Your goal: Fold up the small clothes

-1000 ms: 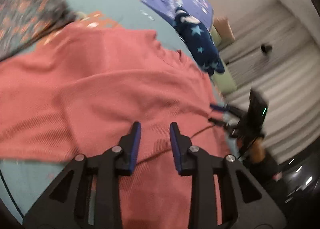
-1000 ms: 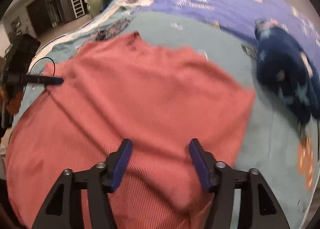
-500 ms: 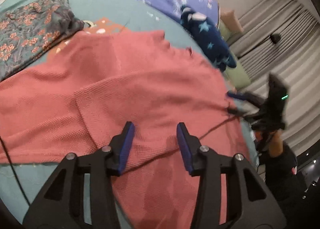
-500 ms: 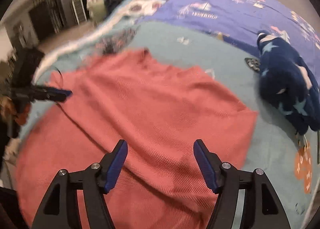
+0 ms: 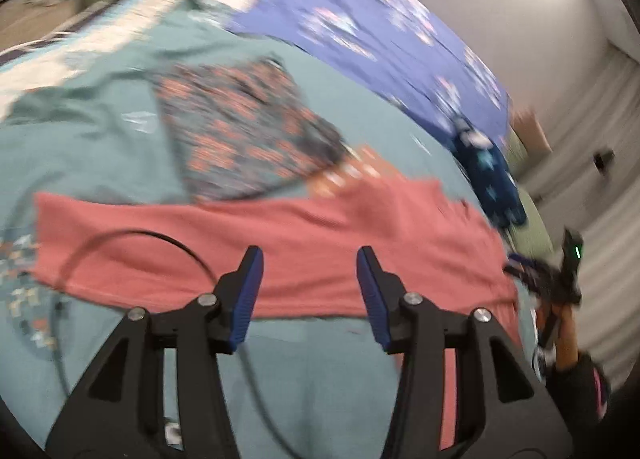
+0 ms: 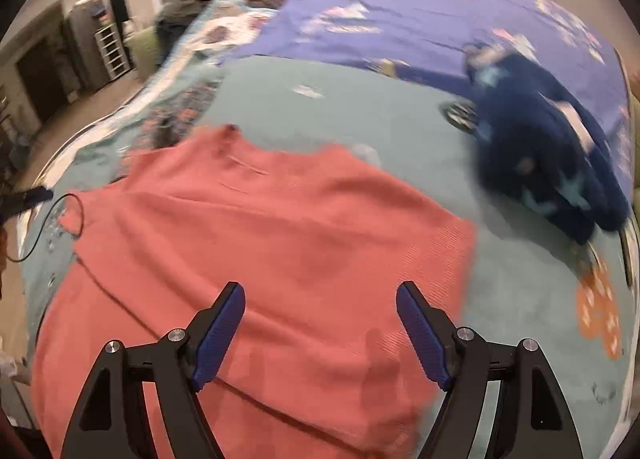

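A salmon-red knit top [image 6: 280, 243] lies spread on a teal bedsheet [image 6: 360, 119]. In the left wrist view the same red top [image 5: 312, 235] crosses the frame as a wide band. My left gripper [image 5: 310, 259] hovers over its near edge, jaws opening, nothing between the blue pads. My right gripper [image 6: 320, 295] hangs above the top's lower part, jaws opening wide, with only cloth below them. The right gripper [image 5: 536, 271] also shows small at the far right of the left wrist view, held by a hand.
A dark floral garment [image 5: 240, 131] lies beyond the red top. A navy star-print fleece [image 6: 548, 155] sits at the right, on the edge of a purple blanket [image 6: 420, 7]. A black cable [image 5: 132, 239] loops over the top's left end. Shelves and floor lie off the bed's left.
My left gripper has let the red cloth go, swung left and risen, now looking across the bed. Both pairs of jaws have widened. The right gripper has lifted slightly.
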{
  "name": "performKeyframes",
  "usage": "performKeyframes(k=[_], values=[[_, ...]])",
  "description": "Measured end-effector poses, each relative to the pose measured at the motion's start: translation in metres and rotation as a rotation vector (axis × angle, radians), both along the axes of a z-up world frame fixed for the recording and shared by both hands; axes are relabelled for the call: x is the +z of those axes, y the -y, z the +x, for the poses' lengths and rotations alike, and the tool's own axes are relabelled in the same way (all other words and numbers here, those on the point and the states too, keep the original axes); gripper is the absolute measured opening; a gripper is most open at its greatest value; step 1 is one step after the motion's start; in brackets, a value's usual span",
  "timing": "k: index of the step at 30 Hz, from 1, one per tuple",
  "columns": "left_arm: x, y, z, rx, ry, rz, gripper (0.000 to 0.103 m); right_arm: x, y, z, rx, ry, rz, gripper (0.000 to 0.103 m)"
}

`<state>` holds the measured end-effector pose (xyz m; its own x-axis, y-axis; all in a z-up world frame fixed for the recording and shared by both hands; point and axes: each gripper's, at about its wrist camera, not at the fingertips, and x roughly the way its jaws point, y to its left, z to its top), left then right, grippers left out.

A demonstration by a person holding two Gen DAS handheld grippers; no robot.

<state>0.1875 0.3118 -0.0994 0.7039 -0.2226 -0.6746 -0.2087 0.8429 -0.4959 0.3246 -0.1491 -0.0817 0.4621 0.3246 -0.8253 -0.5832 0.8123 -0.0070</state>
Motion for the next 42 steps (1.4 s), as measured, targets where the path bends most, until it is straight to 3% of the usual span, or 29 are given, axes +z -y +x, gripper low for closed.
performKeyframes(k=[5, 8, 11, 13, 14, 18, 23, 29, 32, 36, 39, 42], values=[[0.002, -0.062, -0.034, 0.228, -0.015, 0.042, 0.057, -0.041, -0.049, -0.004, 0.080, 0.008, -0.185, 0.082], [0.019, -0.098, -0.068, 0.347, 0.033, 0.076, 0.057, -0.034, -0.030, 0.005, 0.009, -0.041, -0.103, 0.086], [0.043, -0.126, -0.099, 0.432, 0.043, 0.191, 0.057, -0.021, -0.012, 0.005, -0.058, -0.016, -0.097, 0.086], [0.054, -0.141, -0.117, 0.475, 0.049, 0.238, 0.061, -0.008, -0.005, -0.004, -0.054, 0.001, -0.080, 0.086], [0.054, -0.148, -0.120, 0.480, 0.043, 0.230, 0.069, -0.002, -0.003, -0.008, -0.054, 0.013, -0.074, 0.087], [0.021, -0.170, -0.112, 0.433, -0.039, 0.124, 0.073, 0.015, -0.011, -0.017, -0.016, 0.040, -0.039, 0.087], [-0.062, -0.168, -0.075, 0.299, -0.141, -0.152, 0.072, 0.020, -0.034, -0.028, 0.049, 0.036, -0.019, 0.087], [-0.121, -0.171, -0.062, 0.348, -0.189, -0.296, 0.072, 0.016, -0.060, -0.054, 0.141, 0.101, -0.132, 0.087], [-0.144, -0.177, -0.063, 0.389, -0.164, -0.420, 0.061, 0.017, -0.067, -0.055, 0.159, 0.096, -0.133, 0.087], [-0.163, -0.179, -0.062, 0.440, -0.115, -0.513, 0.039, 0.023, -0.074, -0.059, 0.180, 0.108, -0.104, 0.087], [-0.175, -0.179, -0.063, 0.469, -0.094, -0.559, 0.015, 0.023, -0.082, -0.061, 0.200, 0.104, -0.085, 0.087], [-0.178, -0.177, -0.072, 0.505, -0.074, -0.559, 0.013, 0.018, -0.102, -0.059, 0.232, 0.092, -0.105, 0.087]])
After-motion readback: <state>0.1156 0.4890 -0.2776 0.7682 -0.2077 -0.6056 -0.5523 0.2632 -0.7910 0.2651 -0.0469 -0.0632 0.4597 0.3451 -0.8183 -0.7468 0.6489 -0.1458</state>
